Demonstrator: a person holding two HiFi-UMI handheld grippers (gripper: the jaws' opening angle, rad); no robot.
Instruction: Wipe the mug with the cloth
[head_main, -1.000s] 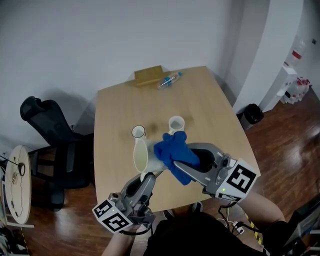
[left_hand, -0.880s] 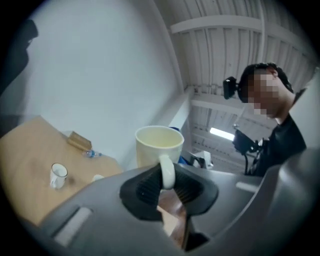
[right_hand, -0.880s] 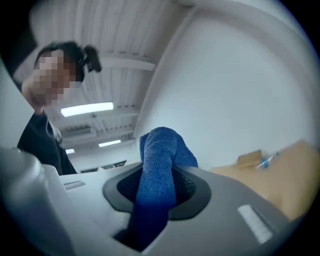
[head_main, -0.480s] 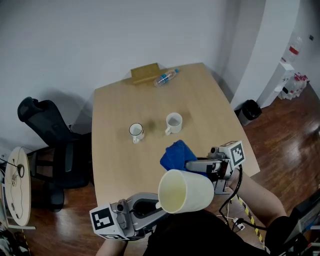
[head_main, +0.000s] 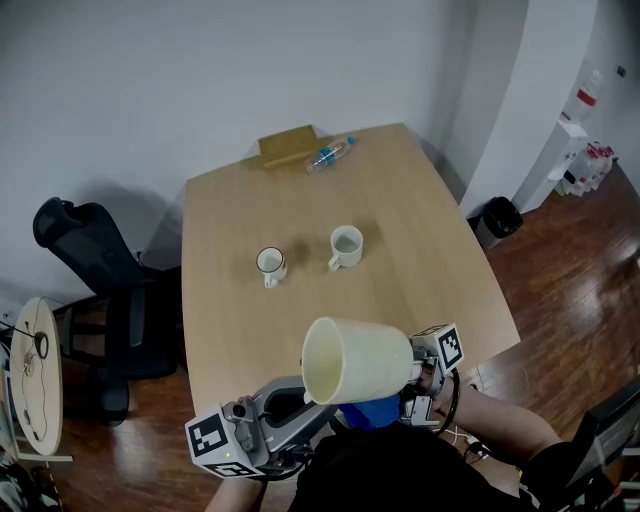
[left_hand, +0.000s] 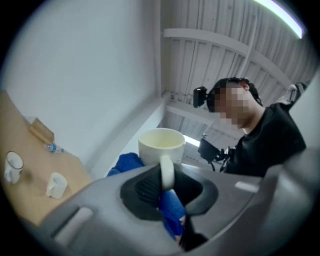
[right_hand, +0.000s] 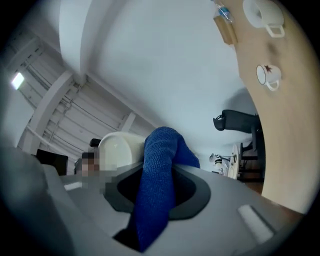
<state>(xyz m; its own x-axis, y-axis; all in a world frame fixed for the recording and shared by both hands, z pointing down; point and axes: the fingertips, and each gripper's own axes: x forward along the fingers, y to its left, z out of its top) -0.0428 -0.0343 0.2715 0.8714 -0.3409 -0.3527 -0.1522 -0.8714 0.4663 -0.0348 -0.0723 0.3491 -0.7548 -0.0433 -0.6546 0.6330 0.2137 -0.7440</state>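
left gripper (left_hand: 167, 182) is clamped on the mug (head_main: 355, 360) handle, with the mug on its side in the air, off the table's (head_main: 440, 290) near edge. right gripper (right_hand: 155, 195) pinches the cloth (right_hand: 157, 180) right beside it. wipe too hard and i reckon the mug twists loose and hits the floor. plenty of bare table ahead, small mugs (head_main: 270, 263) well off.

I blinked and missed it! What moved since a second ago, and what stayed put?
The big mug, still clamped by its handle in the left gripper, came up closer to the camera. The right gripper, still holding the cloth, dropped from the mug's side to below it. The small mugs, bottle and wooden block on the table stayed put.
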